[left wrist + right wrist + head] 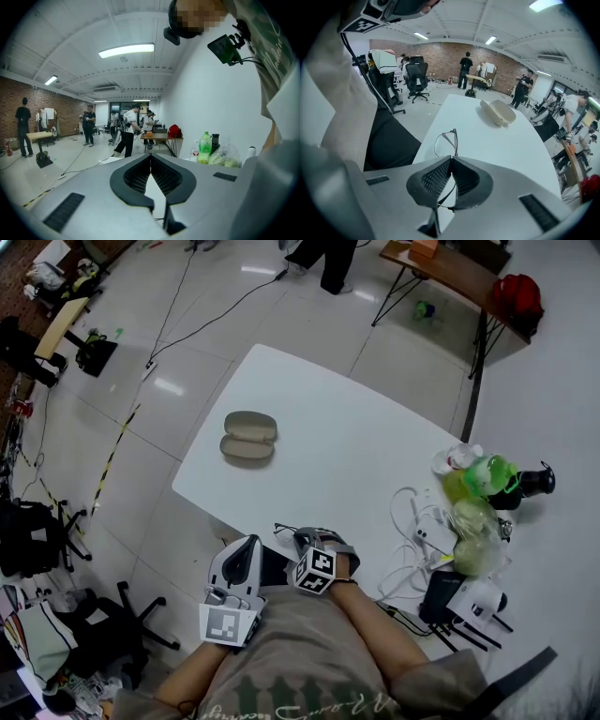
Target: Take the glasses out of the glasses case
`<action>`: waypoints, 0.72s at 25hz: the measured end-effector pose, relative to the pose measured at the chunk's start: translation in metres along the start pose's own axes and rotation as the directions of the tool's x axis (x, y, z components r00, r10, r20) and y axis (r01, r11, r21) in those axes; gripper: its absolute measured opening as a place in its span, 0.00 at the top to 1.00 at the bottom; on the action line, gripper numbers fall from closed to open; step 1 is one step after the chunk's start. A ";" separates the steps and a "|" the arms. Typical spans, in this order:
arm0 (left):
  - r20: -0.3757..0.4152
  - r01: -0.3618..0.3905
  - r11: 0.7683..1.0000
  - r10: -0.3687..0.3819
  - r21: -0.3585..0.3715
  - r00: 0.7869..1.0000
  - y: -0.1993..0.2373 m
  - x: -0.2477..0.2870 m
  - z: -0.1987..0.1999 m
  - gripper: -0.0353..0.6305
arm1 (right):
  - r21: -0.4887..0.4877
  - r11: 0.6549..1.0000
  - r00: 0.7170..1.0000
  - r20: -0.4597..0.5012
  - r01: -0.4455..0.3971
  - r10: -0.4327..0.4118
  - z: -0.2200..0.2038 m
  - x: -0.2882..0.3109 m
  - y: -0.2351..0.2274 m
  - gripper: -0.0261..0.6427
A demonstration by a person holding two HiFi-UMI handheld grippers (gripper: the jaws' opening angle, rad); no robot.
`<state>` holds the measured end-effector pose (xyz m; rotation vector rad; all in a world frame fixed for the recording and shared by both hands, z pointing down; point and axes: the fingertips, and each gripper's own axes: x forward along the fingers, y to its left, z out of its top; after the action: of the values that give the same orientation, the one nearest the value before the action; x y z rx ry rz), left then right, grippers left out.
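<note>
**Glasses clear of the case, pinched in the right claw at the table's near edge**

Head view: open glasses case (pixel 248 438) on the white table (pixel 375 427), both shells empty, well apart from the grippers; glasses (pixel 284 529) at the near edge, out of the case, held by the right gripper (pixel 307 542); left gripper (pixel 239 563) just beside it, off the table and close to the body; cables (pixel 408 512) and a green bottle (pixel 487 472) at the table's right corner.

Left gripper view: left gripper (pixel 151 157) with jaws pressed together on nothing, aimed out across the room; green bottle (pixel 205 147) and a red bag (pixel 174 131) in the distance.

Right gripper view: right gripper (pixel 451 161) with jaws clamped on the thin dark frame of the glasses (pixel 445 142); one lens rim poking out beyond the pads, the rest hanging below; glasses case (pixel 499 111) far up the table, lying open.

Risks, as a judgement: narrow hold on a thin wire frame, so liable to pivot or slip; so near the edge, a slip likely means a fall to the lap or floor rather than onto the table; too hard a squeeze could bend the frame or mark a lens.

Writing: lettering on the shirt (pixel 309 699) only partly in view, not readable; no brand legible on case, bottle or glasses.
</note>
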<state>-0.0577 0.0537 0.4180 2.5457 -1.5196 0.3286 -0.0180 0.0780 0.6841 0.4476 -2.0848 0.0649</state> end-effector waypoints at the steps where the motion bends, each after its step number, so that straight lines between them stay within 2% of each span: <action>1: 0.002 -0.002 1.000 0.002 -0.004 1.000 0.000 0.000 0.000 0.94 | -0.006 1.000 1.000 -0.002 -0.001 0.001 0.000 0.000 0.001 0.93; 18: 0.009 0.007 1.000 -0.007 -0.018 1.000 -0.008 -0.001 -0.002 0.94 | -0.025 1.000 1.000 -0.009 0.002 -0.002 -0.005 -0.006 0.010 0.93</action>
<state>-0.0517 0.0587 0.4194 2.5415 -1.5099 0.3022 -0.0143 0.0907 0.6833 0.4334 -2.0735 0.0391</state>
